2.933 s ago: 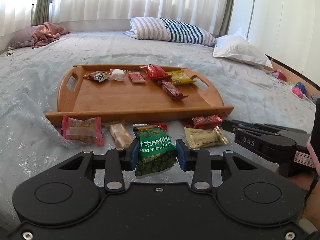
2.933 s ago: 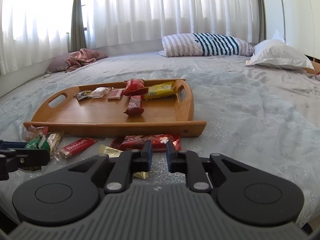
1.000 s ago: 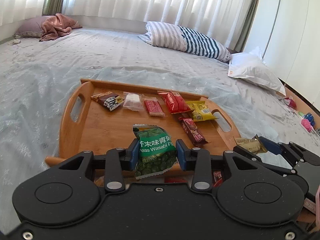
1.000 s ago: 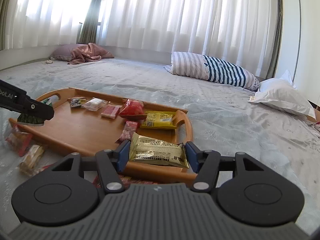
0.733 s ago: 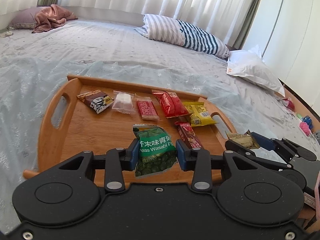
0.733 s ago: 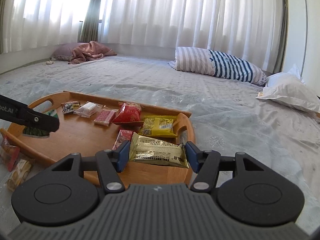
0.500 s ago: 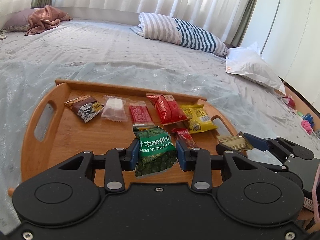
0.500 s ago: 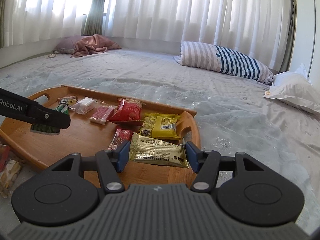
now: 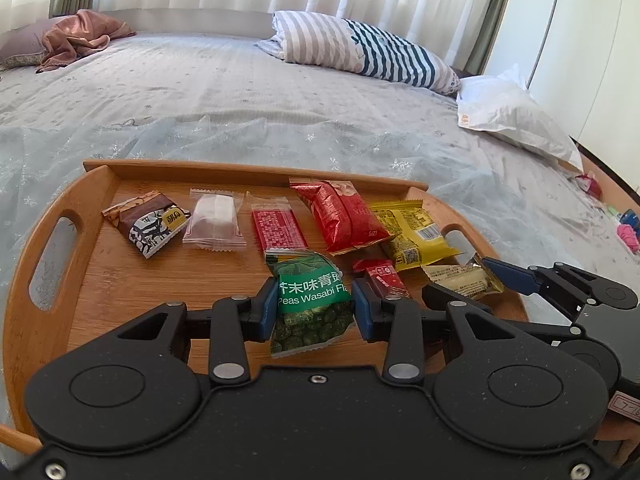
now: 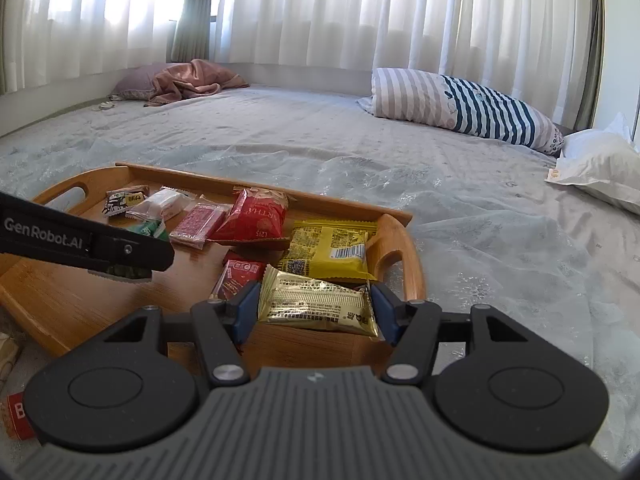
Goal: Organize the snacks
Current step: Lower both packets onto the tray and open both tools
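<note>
My left gripper (image 9: 314,312) is shut on a green wasabi peas packet (image 9: 308,300), held over the middle of the wooden tray (image 9: 100,296). At the right of the left wrist view my right gripper (image 9: 460,286) reaches in over the tray's right end. That right gripper (image 10: 316,312) is shut on a gold foil snack packet (image 10: 316,304). A row of snacks lies on the tray: a brown packet (image 9: 146,226), a clear-wrapped white one (image 9: 214,220), a small red one (image 9: 278,230), a big red pouch (image 9: 340,216), a yellow packet (image 9: 412,232) and a dark red bar (image 9: 382,278).
The tray sits on a pale grey bedspread (image 9: 240,96). A striped pillow (image 9: 360,54) and a white pillow (image 9: 516,120) lie at the back right, a pink cloth (image 9: 76,40) at the back left. Loose snacks (image 10: 16,420) lie on the bed in front of the tray.
Both grippers have moved forward and down over the tray with their packets still gripped. The tray and its snacks now fill more of both views.
</note>
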Tool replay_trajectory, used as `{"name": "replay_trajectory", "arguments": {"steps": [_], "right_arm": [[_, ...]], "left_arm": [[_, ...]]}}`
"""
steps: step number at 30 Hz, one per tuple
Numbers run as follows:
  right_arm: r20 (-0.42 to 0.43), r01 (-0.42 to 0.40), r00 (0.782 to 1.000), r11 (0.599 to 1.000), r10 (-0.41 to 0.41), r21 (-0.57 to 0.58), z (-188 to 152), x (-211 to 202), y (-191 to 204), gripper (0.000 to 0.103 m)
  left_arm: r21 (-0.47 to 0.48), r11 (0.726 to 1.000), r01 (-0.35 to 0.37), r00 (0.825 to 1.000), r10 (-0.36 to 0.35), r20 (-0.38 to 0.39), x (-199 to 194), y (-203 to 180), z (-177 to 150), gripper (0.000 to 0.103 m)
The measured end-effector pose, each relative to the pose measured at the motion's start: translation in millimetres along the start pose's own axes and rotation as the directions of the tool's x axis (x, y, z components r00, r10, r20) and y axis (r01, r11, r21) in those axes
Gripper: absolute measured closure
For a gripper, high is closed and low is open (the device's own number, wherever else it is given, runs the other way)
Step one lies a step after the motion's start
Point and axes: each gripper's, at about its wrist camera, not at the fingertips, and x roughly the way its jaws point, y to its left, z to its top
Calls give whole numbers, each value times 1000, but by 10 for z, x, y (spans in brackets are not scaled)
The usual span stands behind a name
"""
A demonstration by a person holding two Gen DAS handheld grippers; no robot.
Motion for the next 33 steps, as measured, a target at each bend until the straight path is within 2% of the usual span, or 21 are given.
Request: {"name": "replay_trajectory", "arguments": {"steps": [15, 33], "right_arm": [[-14, -4, 1000, 1000, 4, 8, -12, 85, -13, 39], [-29, -5, 1000, 1000, 5, 16, -29, 144, -19, 38]], "left_arm": [[7, 1000, -20, 1000, 20, -24, 201, 6, 1, 66], [54, 998, -29, 999, 30, -14, 225, -68, -16, 64]]}}
